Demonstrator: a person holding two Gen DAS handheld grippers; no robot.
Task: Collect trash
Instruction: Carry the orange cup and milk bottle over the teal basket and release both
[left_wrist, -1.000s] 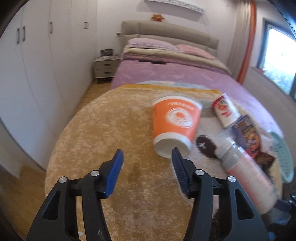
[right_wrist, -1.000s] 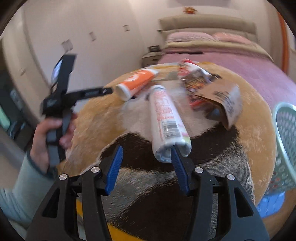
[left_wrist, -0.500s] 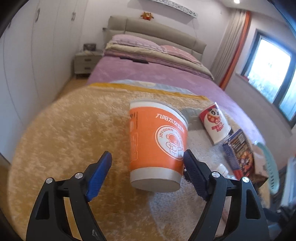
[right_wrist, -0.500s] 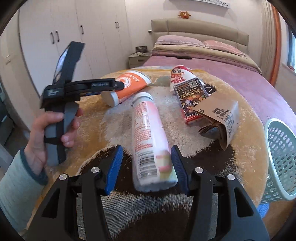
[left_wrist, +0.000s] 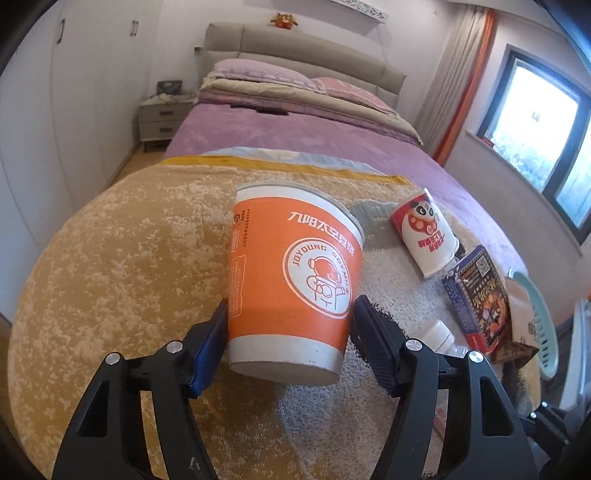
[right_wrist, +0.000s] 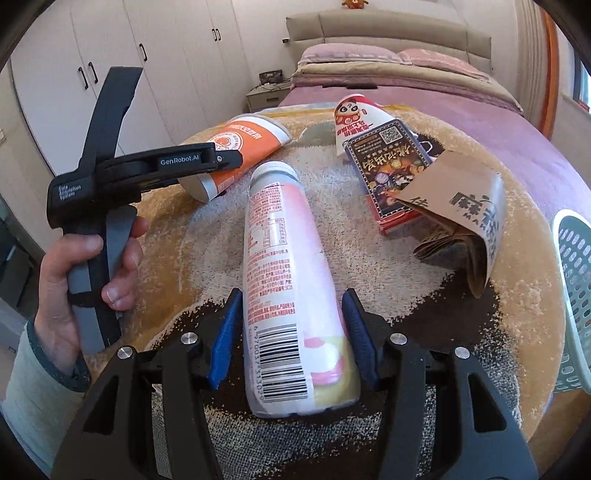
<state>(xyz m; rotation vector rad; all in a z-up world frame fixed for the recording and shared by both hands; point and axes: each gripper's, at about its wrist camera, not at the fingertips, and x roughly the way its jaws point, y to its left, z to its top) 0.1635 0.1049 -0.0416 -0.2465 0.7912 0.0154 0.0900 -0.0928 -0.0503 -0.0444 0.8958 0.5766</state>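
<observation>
An orange paper cup (left_wrist: 291, 284) lies on its side on the round rug (left_wrist: 122, 266). My left gripper (left_wrist: 290, 343) is open, its jaws either side of the cup's base, close to its walls. A white and pink plastic bottle (right_wrist: 291, 291) lies on the rug. My right gripper (right_wrist: 291, 339) is open and straddles the bottle's lower half. The cup (right_wrist: 236, 151) and the left gripper's handle (right_wrist: 110, 177) also show in the right wrist view.
A panda-print cup (right_wrist: 356, 118), a dark printed box (right_wrist: 391, 166) and a folded brown paper bag (right_wrist: 465, 218) lie on the rug. A pale green basket (right_wrist: 576, 291) stands at the right edge. A bed (left_wrist: 295, 125) is behind.
My left gripper has moved forward until the orange cup sits between its jaws. My right gripper has moved forward along the bottle, which now lies deeper between its jaws.
</observation>
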